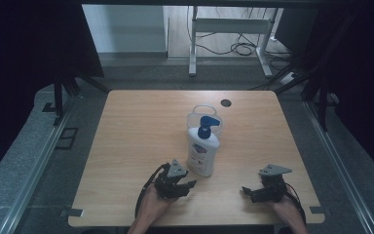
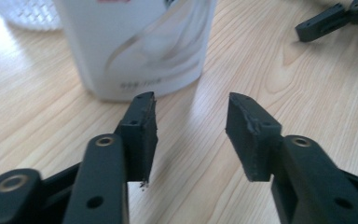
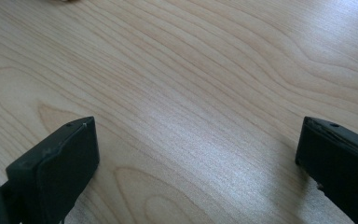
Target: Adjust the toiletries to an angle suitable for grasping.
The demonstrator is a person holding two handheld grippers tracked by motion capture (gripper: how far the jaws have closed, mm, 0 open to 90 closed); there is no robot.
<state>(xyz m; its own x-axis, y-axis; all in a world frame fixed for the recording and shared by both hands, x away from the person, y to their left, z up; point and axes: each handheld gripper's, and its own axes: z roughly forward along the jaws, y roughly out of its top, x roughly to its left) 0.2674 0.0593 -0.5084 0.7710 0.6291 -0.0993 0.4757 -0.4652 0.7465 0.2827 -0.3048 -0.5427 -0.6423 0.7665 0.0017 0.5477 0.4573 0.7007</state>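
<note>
A: Where's the pump bottle (image 1: 203, 151)?

B: Upright mid-counter (image 1: 136, 131), touching the clear tub (image 1: 205, 116) at its twelve o'clock. The left gripper (image 1: 187, 186), at its seven o'clock, has its jaws apart and empty; the right gripper (image 1: 246, 191) has its jaws wide, empty.

A: Handling?

B: Probably smooth, slippery plastic, slightly squashy, top-heavy. Grip the flat body low, not the blue pump (image 1: 207, 124).

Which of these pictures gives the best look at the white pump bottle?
The high view: the whole pump bottle stands upright there, blue pump included, in front of a clear container. The left gripper view catches just its lower white body, close up. The right gripper view gives bare tabletop.
</note>
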